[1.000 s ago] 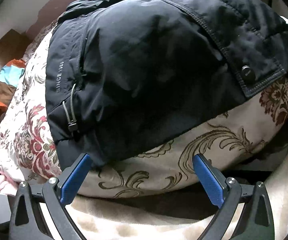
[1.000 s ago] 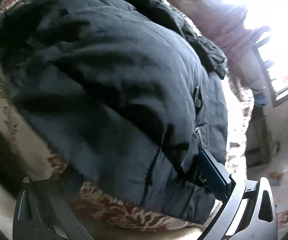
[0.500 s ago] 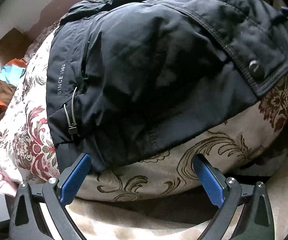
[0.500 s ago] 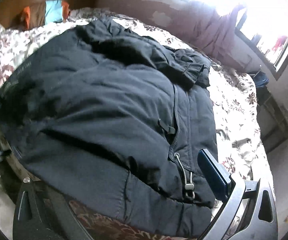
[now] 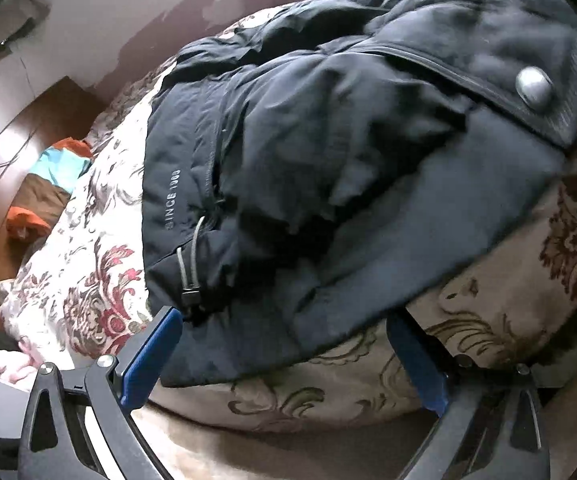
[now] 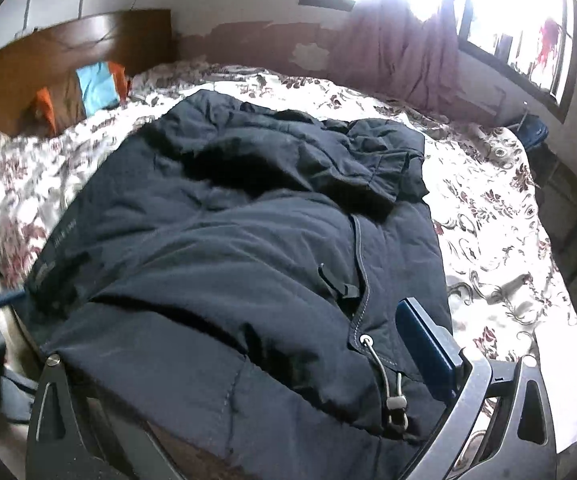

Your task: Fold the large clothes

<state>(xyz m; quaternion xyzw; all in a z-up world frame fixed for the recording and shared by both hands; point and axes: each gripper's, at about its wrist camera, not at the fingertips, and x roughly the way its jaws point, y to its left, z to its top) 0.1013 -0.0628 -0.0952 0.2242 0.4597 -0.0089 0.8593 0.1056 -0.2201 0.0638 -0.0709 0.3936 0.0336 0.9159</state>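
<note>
A large dark navy padded jacket (image 5: 328,184) lies spread on a floral bedspread (image 5: 84,280); it also shows in the right wrist view (image 6: 228,248). My left gripper (image 5: 288,356) is open, its blue pads on either side of the jacket's near hem, not closed on it. A drawcord with a toggle (image 5: 188,276) hangs beside its left pad. My right gripper (image 6: 248,380) is open at the jacket's near hem; the right pad (image 6: 424,344) shows, the left finger is hidden under the fabric. A hem drawcord (image 6: 392,392) lies between the fingers.
A wooden headboard (image 6: 68,52) stands at the far left with a brown, blue and orange pillow (image 6: 84,92) against it. A bright window with pink curtains (image 6: 404,44) is at the back right. The bedspread (image 6: 488,220) extends right of the jacket.
The right gripper has risen and tilted back, so the whole jacket and room now show. The near hem of the jacket has lifted and bunched in the left view.
</note>
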